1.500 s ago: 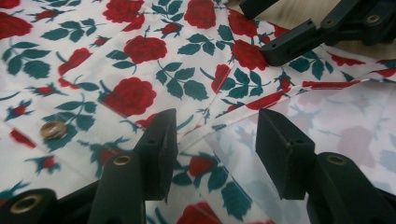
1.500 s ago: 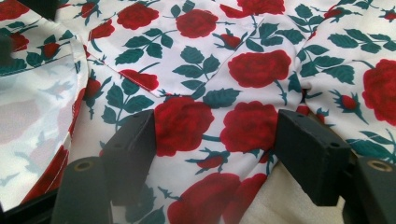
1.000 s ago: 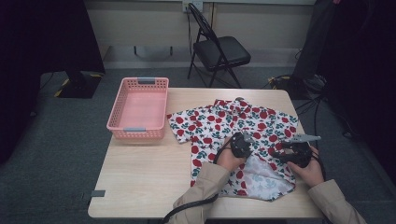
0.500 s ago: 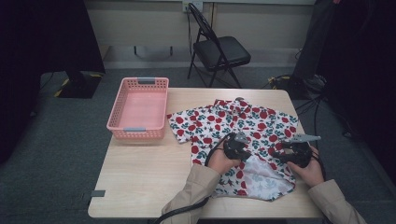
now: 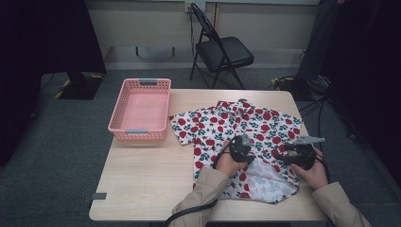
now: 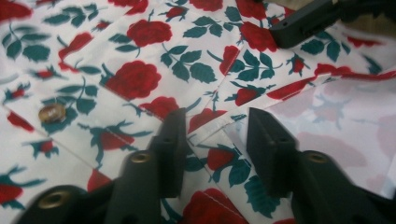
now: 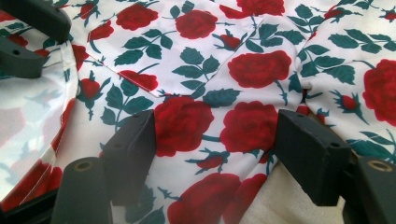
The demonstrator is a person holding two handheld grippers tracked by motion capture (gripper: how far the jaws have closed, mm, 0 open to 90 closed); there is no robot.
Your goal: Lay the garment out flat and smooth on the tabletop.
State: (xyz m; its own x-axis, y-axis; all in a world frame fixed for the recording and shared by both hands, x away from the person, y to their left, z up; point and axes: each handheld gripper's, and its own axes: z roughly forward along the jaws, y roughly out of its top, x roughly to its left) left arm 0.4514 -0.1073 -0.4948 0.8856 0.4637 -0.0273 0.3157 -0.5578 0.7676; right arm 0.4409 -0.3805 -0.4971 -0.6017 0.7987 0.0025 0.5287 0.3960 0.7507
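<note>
A white shirt printed with red roses (image 5: 255, 120) lies spread on the wooden table (image 5: 142, 179). Its lower part is folded up, so the pale inside (image 5: 267, 182) faces upward. My left gripper (image 5: 244, 142) sits on the middle of the shirt. Its jaws have just been opening and now stand apart over the folded hem edge (image 6: 219, 128), pressing nothing. My right gripper (image 5: 292, 150) hovers over the shirt's right side with its jaws spread wide above the rose fabric (image 7: 210, 116). A brown button (image 6: 51, 113) shows on the placket.
A pink plastic basket (image 5: 140, 130) stands on the table's left part, beside the shirt's sleeve. A black folding chair (image 5: 227, 52) is behind the table. Cables trail on the floor at the right.
The left hand drew slightly toward the person, then moved back up over the fold. The right hand kept still.
</note>
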